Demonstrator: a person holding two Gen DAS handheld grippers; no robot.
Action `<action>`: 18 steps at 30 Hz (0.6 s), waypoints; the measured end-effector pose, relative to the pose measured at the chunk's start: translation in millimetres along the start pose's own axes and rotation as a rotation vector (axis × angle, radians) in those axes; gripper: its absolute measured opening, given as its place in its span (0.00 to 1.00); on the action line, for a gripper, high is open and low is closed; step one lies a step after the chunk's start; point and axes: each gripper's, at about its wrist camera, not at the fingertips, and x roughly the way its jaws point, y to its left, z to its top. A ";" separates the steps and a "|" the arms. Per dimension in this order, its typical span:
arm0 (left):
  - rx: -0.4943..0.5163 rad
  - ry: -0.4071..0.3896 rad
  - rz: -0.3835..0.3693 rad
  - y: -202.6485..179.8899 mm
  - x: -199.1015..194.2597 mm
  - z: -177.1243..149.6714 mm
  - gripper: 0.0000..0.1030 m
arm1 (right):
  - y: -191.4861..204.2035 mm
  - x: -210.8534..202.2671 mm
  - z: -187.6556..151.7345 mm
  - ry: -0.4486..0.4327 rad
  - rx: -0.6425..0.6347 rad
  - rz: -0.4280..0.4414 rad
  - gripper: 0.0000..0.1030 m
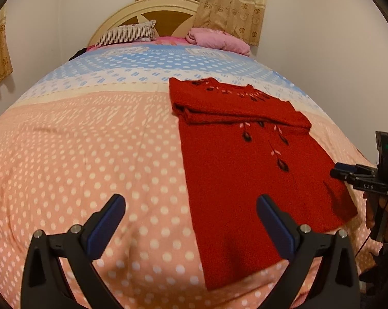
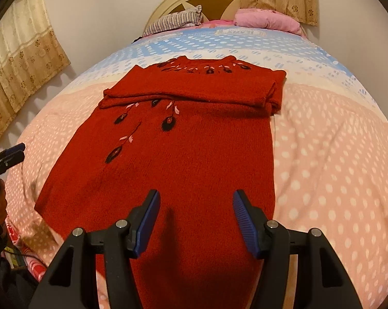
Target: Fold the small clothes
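Blue ribbed pads on black plastic arms fill the bottom of each wrist view, and both pairs of jaws stand wide with nothing between them. From the right gripper [image 2: 196, 221], the jaws hang just above the near hem of the red knitted sweater with black and pink embroidered flowers [image 2: 183, 141], not touching it. From the left gripper [image 1: 191, 221], one pad sits over the sweater's side edge and the other over bare bedding. The sweater lies flat on the bed with a pink and blue polka-dot sheet [image 1: 78, 154], neck toward the headboard, and both sleeves look already folded across the chest into a thick band. By my reading, the next step is lifting the hem and carrying it up to the collar. The knit is thick and floppy, so a pinch that catches only the top layer could leave the back panel behind and skew the fold. Uneven lift between the two hands could drag the body sideways, pull the sleeve band loose, or bunch the soft sheet underneath. A striped pillow [image 1: 128, 34] and a pink folded blanket [image 1: 219, 40] rest well apart near the headboard, out of the way.
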 end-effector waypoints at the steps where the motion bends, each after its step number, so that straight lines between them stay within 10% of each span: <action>1: 0.005 0.005 -0.008 -2.0 0.2 -3.9 1.00 | -0.2 -2.4 -2.5 -0.001 0.004 0.001 0.58; 18: -0.069 0.156 -0.075 -12.1 27.1 -55.3 0.56 | -1.2 -33.0 -43.4 -0.023 0.056 0.034 0.59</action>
